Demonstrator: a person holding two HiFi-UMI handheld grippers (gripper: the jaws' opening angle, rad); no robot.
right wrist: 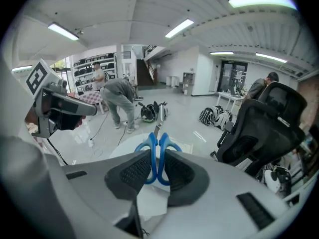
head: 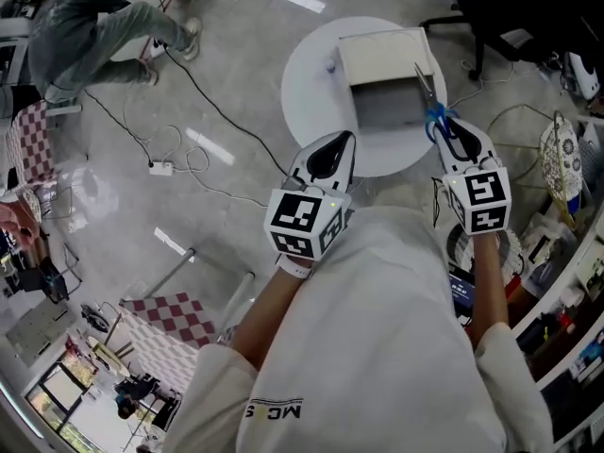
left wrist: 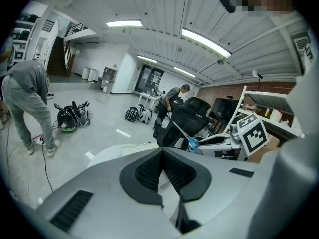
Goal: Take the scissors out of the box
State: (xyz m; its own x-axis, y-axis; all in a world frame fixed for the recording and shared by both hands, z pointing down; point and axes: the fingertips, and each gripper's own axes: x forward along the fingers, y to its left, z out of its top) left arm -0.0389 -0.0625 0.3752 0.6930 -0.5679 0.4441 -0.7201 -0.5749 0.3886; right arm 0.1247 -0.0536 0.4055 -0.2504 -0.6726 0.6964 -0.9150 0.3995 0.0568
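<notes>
On the left, my left gripper [head: 327, 154] hangs over the near edge of the round tabletop [head: 311, 83], near the box but not touching it. Its fingers [left wrist: 147, 171] are clenched together, pad against pad, and there is nothing between them. This gripper has no part in the work at this moment.

In the middle stands the white box [head: 382, 59], open at the top, on the tabletop. As far as the head view shows, I see no other thing inside it.

On the right, my right gripper [head: 453, 138] is grasping the scissors [head: 436, 111]. The fingers [right wrist: 130, 172] press on the two blue handles from both sides, and the blades are closed. The blades point forward, away from me. In the head view they cross over the right wall of the box. In the left gripper view the scissors [left wrist: 183, 132] are in the air with the tip raised, and nothing touches them except my fingers.

I judge that the main part of the task is done: the scissors are gripped and lifted, and they seem to be above the box, not in it. What is left, I think, is to carry them fully away from the box wall, and perhaps to lay them on the tabletop. The grip is only on the handle loops, so the scissors could swing if I move fast.
</notes>
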